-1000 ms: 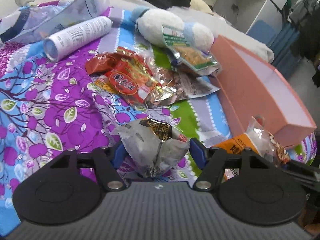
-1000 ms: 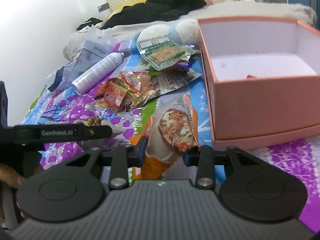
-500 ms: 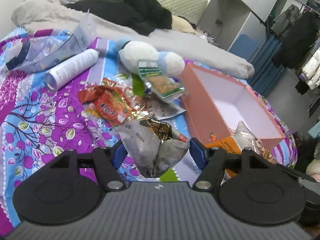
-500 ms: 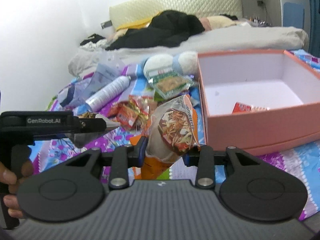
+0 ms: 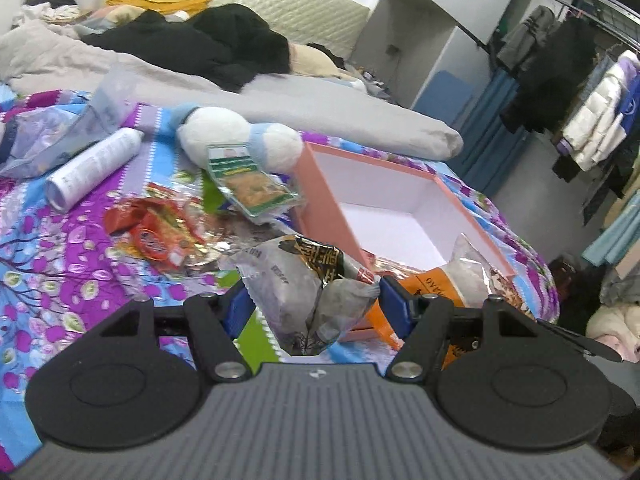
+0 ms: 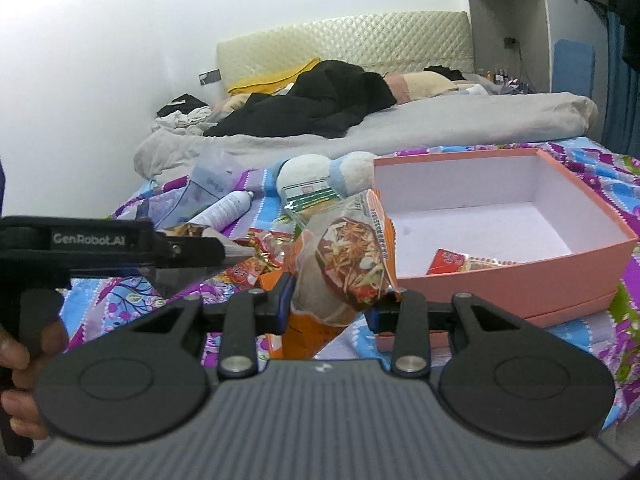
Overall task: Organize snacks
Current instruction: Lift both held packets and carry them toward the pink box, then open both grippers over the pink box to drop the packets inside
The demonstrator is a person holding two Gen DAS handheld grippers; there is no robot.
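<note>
Bed with patterned cover: a white bottle [image 5: 90,168], a plush toy [image 5: 240,138], a green-labelled packet [image 5: 250,180] and red snack wrappers [image 5: 160,232] lie left of the open pink box [image 6: 512,276], which holds one red packet [image 6: 450,260]. Left tongs [image 5: 314,304] pinch a grey snack bag [image 5: 296,288]; right tongs [image 6: 332,304] pinch an orange snack bag [image 6: 348,256]. Both bags hang above the bed near the box's near edge; its white floor is largely bare.

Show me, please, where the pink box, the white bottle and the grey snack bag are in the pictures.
pink box [image 6: 516,276]: right wrist view, on its near outer wall.
white bottle [image 5: 94,168]: left wrist view, on the middle of its body.
grey snack bag [image 5: 292,284]: left wrist view, on its crumpled front.
</note>
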